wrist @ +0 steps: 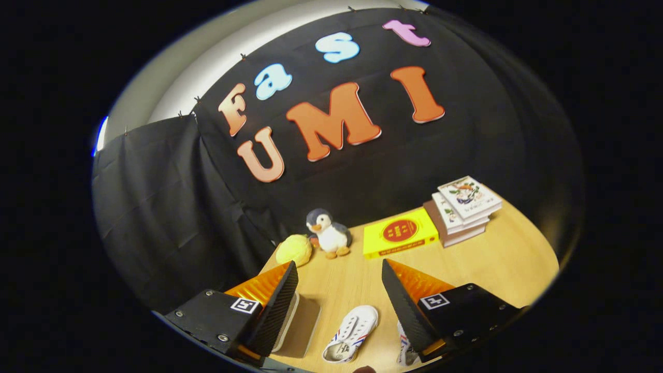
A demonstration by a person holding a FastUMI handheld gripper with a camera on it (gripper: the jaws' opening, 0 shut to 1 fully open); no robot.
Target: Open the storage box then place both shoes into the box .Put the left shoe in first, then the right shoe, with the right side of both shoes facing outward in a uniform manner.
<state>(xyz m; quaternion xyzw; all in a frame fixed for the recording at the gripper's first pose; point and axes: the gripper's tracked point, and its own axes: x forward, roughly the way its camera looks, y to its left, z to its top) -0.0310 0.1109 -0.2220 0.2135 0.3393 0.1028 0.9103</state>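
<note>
Held wide open and empty, the tool (339, 269) is poised above the worktop (497, 259), with one white shoe (352, 332) between its fingers, another (405, 347) partly hidden behind one finger, and the storage box (298, 324) beside the other.

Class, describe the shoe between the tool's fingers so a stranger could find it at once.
Start at the wooden table and come forward from the yellow book toward the open tool. Between its fingers lies a white shoe. Unlike the second shoe, half hidden behind one finger, it lies in full view, laces up, with red and blue side stripes.
</note>
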